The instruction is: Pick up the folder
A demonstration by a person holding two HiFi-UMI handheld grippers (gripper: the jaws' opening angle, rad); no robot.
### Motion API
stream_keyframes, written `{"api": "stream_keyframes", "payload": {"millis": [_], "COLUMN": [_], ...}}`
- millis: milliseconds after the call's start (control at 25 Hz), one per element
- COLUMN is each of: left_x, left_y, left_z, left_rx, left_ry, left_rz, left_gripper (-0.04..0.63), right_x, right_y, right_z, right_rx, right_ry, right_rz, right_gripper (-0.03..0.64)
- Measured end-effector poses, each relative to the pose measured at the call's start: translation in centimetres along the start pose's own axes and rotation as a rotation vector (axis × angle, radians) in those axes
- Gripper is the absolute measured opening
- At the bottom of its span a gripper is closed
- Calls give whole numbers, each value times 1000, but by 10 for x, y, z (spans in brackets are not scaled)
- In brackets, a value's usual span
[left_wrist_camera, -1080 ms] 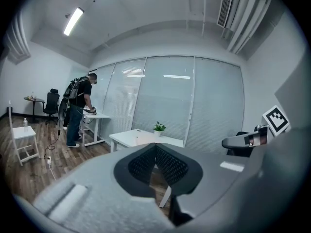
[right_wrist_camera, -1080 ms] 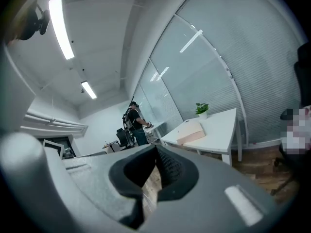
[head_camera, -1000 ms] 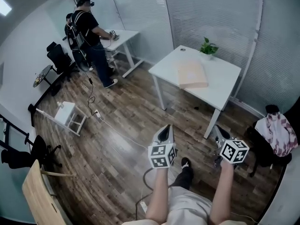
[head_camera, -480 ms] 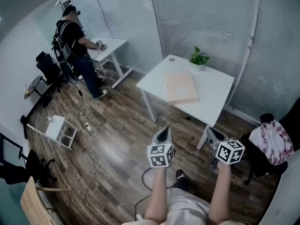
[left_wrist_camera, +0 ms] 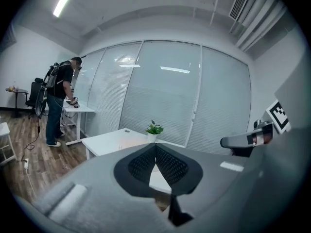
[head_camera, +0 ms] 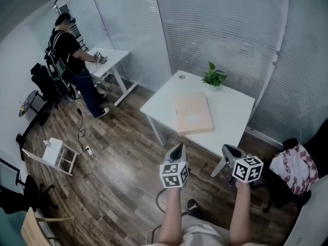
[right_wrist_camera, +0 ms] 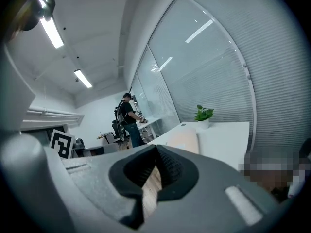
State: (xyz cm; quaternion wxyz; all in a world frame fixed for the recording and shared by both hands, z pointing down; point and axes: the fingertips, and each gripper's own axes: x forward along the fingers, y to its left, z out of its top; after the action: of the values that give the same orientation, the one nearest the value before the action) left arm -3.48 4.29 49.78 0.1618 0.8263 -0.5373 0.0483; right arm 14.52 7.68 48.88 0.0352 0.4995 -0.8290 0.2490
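A tan folder (head_camera: 193,114) lies flat on the white table (head_camera: 230,111) ahead of me, beside a small potted plant (head_camera: 212,78). In the right gripper view the folder (right_wrist_camera: 184,141) shows as a pale slab on the table top. My left gripper (head_camera: 177,148) hangs over the floor just short of the table's near edge, jaws shut with nothing between them. To its right my right gripper (head_camera: 228,151) is level with it near the table's front leg, also shut and empty. Both point toward the table.
A person (head_camera: 69,55) with a backpack stands at a second white desk (head_camera: 110,60) at the far left. A small white stand (head_camera: 54,155) and cables lie on the wood floor. A chair with a patterned cloth (head_camera: 297,170) stands at the right. Glass walls with blinds lie behind.
Both grippers have travelled forward toward the white table, which now sits nearer and lower in the head view. Their jaws stayed shut throughout.
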Motion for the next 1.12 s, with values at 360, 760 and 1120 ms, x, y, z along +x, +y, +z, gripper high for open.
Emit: {"api": "stream_keyframes", "payload": {"millis": [360,760,1120], "left_x": [48,65,58], "left_y": [50,81,107], "left_z": [4,-12,-15], "left_rx": [-76,-97,-97], "left_ry": [9,62,67], "left_rz": [54,77,121], "left_gripper": [8,8,8], "right_x": [77,117,140], "right_y": [-13,-26,-32], "right_z": [18,15,10], "right_rx": [-14,78,104], "right_ry": [75,76,86], "right_rz": [60,84,90], "right_gripper": [-1,-2,-1]}}
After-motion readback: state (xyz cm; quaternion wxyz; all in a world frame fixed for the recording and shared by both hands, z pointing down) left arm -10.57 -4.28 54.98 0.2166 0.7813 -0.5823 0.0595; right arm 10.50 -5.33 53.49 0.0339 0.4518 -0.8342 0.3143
